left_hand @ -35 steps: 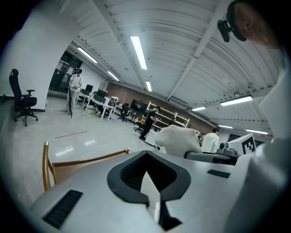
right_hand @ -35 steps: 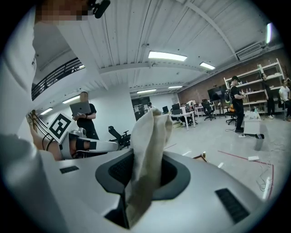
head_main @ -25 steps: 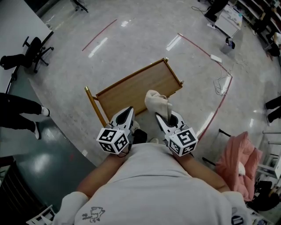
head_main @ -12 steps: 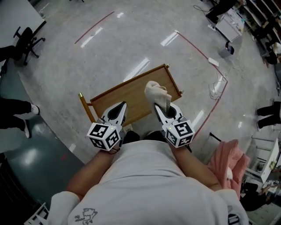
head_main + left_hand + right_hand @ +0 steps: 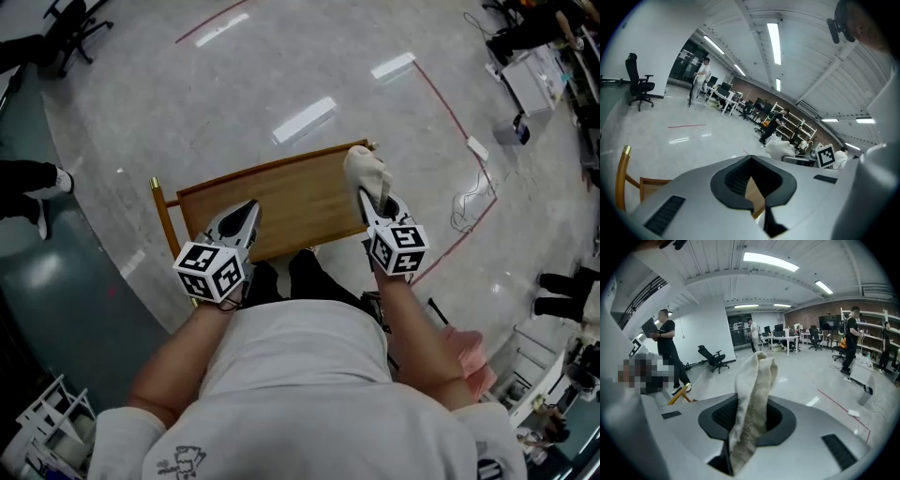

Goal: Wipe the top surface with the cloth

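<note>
The wooden top surface (image 5: 281, 199) of a low cart lies below me; a strip of it shows in the left gripper view (image 5: 647, 185). A cream cloth (image 5: 364, 171) stands bunched at the top's far right corner, and my right gripper (image 5: 369, 201) is shut on it. In the right gripper view the cloth (image 5: 754, 385) rises folded out of the right gripper (image 5: 757, 404). My left gripper (image 5: 246, 212) hovers over the near left part of the top, shut with nothing in it. Wood shows through the gap behind the left gripper's (image 5: 751, 161) closed tips.
Gold corner posts (image 5: 156, 184) stick up at the cart's left end. A person's legs (image 5: 28, 183) stand on the floor at left. Red tape lines (image 5: 450, 103) and a power strip with cable (image 5: 476, 148) lie at right. People and office chairs (image 5: 710, 359) are farther off.
My right gripper has carried the cloth from the middle right of the top towards its far right corner. The left gripper has stayed near the front left edge. My head view has swung.
</note>
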Available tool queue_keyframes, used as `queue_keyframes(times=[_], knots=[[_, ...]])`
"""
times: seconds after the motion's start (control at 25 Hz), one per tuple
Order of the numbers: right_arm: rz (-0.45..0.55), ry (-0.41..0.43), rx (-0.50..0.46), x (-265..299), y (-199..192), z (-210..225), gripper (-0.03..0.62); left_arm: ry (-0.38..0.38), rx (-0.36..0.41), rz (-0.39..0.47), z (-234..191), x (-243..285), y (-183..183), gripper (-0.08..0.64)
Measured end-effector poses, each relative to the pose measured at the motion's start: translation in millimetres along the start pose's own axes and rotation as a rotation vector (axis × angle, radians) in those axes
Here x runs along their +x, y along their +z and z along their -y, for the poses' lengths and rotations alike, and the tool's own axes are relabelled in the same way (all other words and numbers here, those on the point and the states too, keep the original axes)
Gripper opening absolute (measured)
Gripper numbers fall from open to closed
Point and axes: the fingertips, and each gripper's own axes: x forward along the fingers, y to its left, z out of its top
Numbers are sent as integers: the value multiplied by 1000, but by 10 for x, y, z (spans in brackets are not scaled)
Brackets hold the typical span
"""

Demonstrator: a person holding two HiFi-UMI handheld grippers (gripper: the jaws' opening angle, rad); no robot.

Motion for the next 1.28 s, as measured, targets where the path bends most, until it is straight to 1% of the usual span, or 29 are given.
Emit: queue_keyframes(times=[0.08,0.2,0.36,0.48,0.64,0.76,0.92,1.04,1.16,1.28], knots=[[-32,14,-6,180,-62,252,97,32,-2,-2,19,154,-5,6],[-89,40,-20,450,-269,552,97,88,-28,-16,-24,359,-160,6],[-165,51,-24,925,-544,895,97,139,-47,-63,-255,716,-428,6],[-223,43,-42,1153,-759,1060,97,185,-38,-80,-384,811,-582,6],[-302,36,-64,1430,-1021,1174,97,229,-74,-82,-561,880,-682,6],[-353,12,-74,1650,-1235,1260,97,253,-110,-91,-742,898,-764,6],[-414,-24,-52,1809,-1498,1396,97,297,-173,-105,-905,782,-937,6],[-434,-26,-34,1840,-1588,1444,97,306,-192,-97,-961,710,-1000,6],[-443,-11,-48,1876,-1636,1319,97,317,-202,-97,-1041,555,-1061,6],[-454,20,-64,1961,-1671,1054,97,331,-215,-102,-1163,392,-1138,6]])
